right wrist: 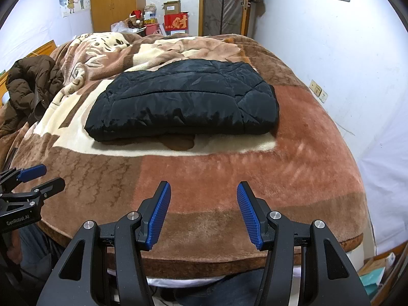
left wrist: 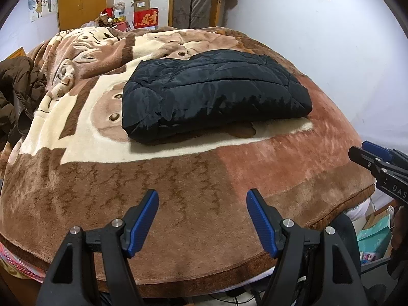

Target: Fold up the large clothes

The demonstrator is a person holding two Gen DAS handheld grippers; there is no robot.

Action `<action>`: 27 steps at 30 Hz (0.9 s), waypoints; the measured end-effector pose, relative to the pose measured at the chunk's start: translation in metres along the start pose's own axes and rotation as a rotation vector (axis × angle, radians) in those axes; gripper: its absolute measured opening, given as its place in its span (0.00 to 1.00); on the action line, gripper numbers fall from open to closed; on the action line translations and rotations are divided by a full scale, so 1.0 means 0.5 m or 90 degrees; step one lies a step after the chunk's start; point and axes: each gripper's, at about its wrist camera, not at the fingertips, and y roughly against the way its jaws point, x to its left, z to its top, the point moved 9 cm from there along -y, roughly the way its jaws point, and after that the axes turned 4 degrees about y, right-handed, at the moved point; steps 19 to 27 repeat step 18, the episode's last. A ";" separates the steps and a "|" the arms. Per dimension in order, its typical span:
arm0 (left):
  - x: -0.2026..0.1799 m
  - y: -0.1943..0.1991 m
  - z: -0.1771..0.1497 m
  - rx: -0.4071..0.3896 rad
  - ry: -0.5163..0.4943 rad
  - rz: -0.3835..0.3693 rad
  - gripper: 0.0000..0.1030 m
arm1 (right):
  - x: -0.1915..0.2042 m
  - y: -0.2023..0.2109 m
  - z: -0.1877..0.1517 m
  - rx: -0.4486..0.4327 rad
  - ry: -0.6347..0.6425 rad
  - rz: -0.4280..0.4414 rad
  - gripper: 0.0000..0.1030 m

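A black padded jacket lies folded into a thick rectangle in the middle of the bed; it also shows in the right wrist view. My left gripper is open and empty above the bed's near edge, well short of the jacket. My right gripper is open and empty, also near the front edge. The right gripper shows at the right edge of the left wrist view, the left gripper at the left edge of the right wrist view.
A brown patterned plush blanket covers the bed. A brown jacket is heaped at the bed's left side. Boxes and clutter stand behind the bed. A white wall is at the right. Boxes sit on the floor at lower right.
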 end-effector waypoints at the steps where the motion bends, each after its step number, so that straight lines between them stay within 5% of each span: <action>1: -0.001 0.000 -0.001 0.001 0.000 -0.001 0.71 | -0.001 0.000 -0.001 0.000 0.000 0.000 0.53; 27: -0.007 -0.002 -0.005 0.002 0.002 -0.001 0.71 | -0.014 -0.003 -0.003 -0.002 0.001 0.000 0.53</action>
